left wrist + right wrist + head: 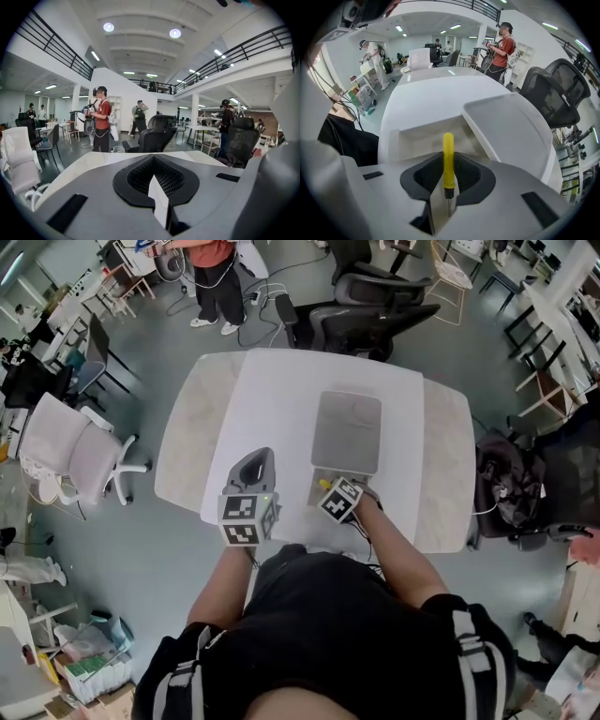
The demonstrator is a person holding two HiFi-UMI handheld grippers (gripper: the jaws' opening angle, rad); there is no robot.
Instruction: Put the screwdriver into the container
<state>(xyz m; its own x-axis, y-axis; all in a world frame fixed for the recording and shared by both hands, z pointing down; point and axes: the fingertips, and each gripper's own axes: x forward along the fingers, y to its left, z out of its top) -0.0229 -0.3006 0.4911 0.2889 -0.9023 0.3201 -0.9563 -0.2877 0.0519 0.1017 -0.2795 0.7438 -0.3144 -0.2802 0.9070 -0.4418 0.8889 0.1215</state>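
While my right gripper hangs at the near side of the open container, its jaws are clamped on the yellow screwdriver, handle pointing far. My left gripper, further left over the table, has its jaws pressed together, empty.

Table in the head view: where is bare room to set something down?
Free: the table's far end beyond the lid, and the strips left of the left gripper and right of the container. Crowded: the near edge, around the right gripper and open container.
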